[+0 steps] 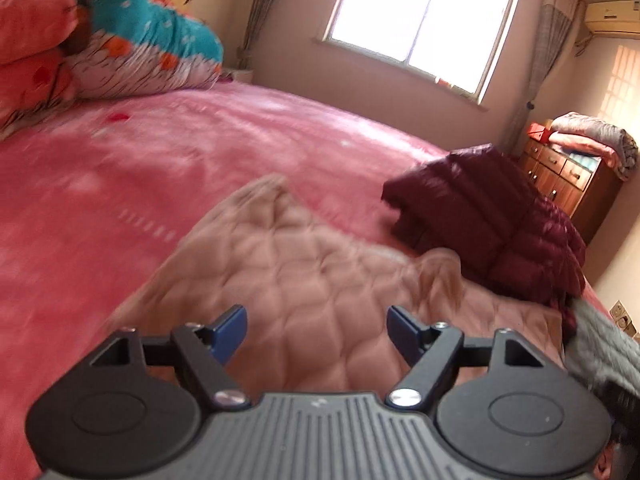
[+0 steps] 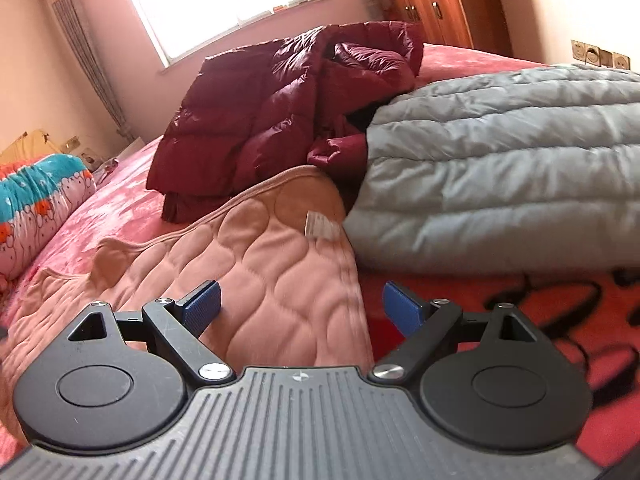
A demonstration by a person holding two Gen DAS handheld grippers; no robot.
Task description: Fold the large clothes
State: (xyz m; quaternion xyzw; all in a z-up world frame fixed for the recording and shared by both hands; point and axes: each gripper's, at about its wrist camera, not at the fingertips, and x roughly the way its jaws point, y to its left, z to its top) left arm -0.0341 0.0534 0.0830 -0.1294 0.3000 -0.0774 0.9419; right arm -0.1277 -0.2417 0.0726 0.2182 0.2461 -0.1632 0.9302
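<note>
Left wrist view: the left gripper (image 1: 316, 330) hangs over the pink quilt (image 1: 304, 276), its blue pads (image 1: 232, 330) spread wide with nothing between them; it is released. The picture is blurred, so it does not show whether the pads brush the fabric. The quilt lies on the bed (image 1: 140, 168), which has a pink-red cover. Taking the quilt as the landmark, a maroon jacket (image 1: 492, 224) lies bunched just beyond its far right edge, seemingly touching it. A strip of grey jacket (image 1: 596, 344) shows at the quilt's right side. Well beyond the quilt, at the far left end of the bed, sits a pile of bedding (image 1: 120, 44) in teal, orange and white. A window (image 1: 424, 24) is in the wall past the quilt, and a wooden dresser (image 1: 560, 176) stands past the maroon jacket.

Right wrist view: the right gripper (image 2: 302, 306) is also released, its pads (image 2: 202, 306) wide apart and empty. The left pad is above the quilt (image 2: 256, 276); the right pad is above a red blanket with black marks (image 2: 520, 312), off the quilt's right edge. A small white label (image 2: 318, 226) sits near the quilt's far corner. The grey jacket (image 2: 500, 168) lies right of the quilt, touching its far right corner. The maroon jacket (image 2: 280, 108) is heaped behind the quilt, partly under the grey one. The teal bedding (image 2: 40, 200) is well to the quilt's left, and the window (image 2: 216, 0) and a wooden cabinet (image 2: 432, 4) stand beyond.
</note>
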